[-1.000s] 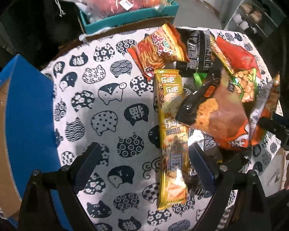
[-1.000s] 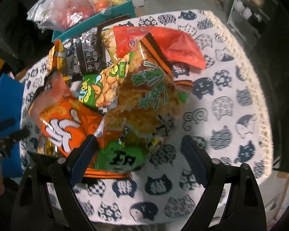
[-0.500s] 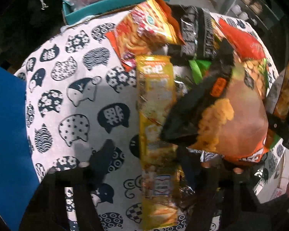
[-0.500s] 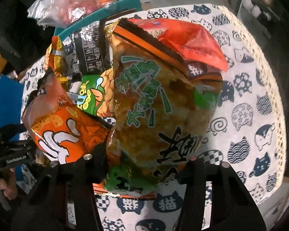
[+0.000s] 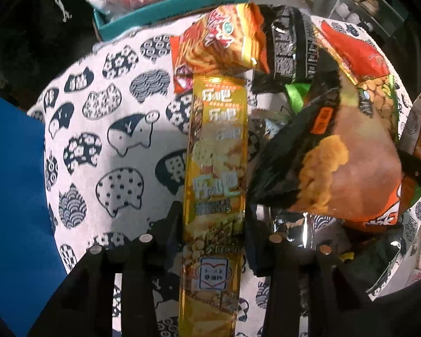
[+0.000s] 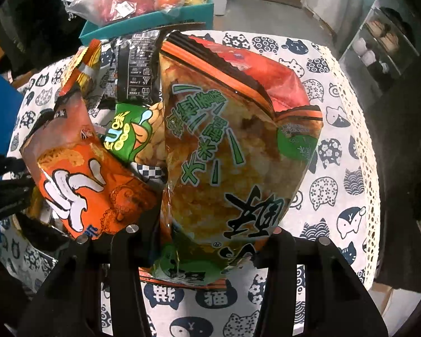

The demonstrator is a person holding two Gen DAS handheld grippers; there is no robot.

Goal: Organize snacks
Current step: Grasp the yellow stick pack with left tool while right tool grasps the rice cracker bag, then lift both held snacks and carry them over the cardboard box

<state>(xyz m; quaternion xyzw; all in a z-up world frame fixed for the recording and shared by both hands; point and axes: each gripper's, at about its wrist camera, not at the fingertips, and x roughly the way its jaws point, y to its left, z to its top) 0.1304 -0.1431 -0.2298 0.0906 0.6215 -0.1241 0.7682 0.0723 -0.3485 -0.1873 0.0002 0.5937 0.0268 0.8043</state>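
- Two grippers pointed down at a snack pile on a bench (image 5: 103, 129) covered with a cat-print cloth.
- Left gripper (image 5: 212, 224) had just been closing; its jaws pressed on both long edges of a yellow pack (image 5: 217, 168), gripping it. The pack lay lengthwise at the pile's left edge, its far end touching an orange noodle bag (image 5: 219, 45).
- Right gripper (image 6: 210, 233) had also just been closing and clamped the lower end of a big green-lettered bag (image 6: 227, 151), which stood tilted up toward the camera.
- An orange bag (image 6: 84, 179) lay just left of that bag, with a green peanut bag (image 6: 134, 137) between them and a black pack (image 6: 137, 67) behind.
- A red bag (image 6: 266, 75) showed behind the big bag.
- A teal box (image 5: 171, 8) stood beyond the bench.
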